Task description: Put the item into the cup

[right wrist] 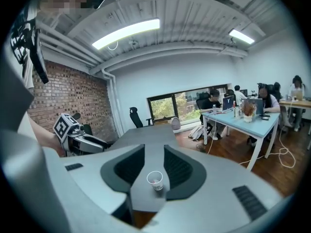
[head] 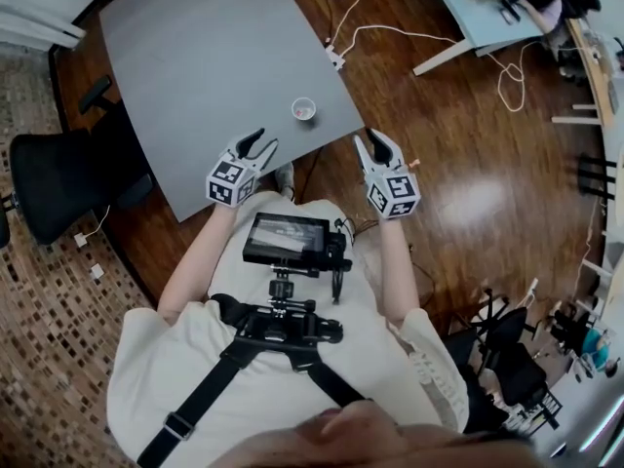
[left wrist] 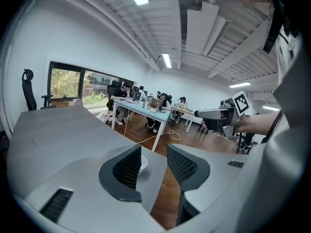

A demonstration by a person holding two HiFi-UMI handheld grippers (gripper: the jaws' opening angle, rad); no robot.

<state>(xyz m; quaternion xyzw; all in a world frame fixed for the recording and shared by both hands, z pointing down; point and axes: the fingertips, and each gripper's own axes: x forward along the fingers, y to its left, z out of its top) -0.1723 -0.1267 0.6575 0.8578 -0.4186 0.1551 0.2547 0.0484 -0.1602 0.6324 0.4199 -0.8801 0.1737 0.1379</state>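
A small white cup stands near the front edge of the grey table, and something small and pinkish shows inside it. My left gripper hovers over the table's front edge, short of the cup and to its left, open and empty. My right gripper hangs off the table's corner, to the cup's right, open with nothing held. In the left gripper view the cup peeks out from behind the left jaw of that gripper. In the right gripper view the cup lies far off, in line with the gap of that gripper.
A black office chair stands left of the table. Cables and a power strip lie on the wooden floor beyond the table's right edge. A light blue desk is at the far right. A small monitor rides on the person's chest rig.
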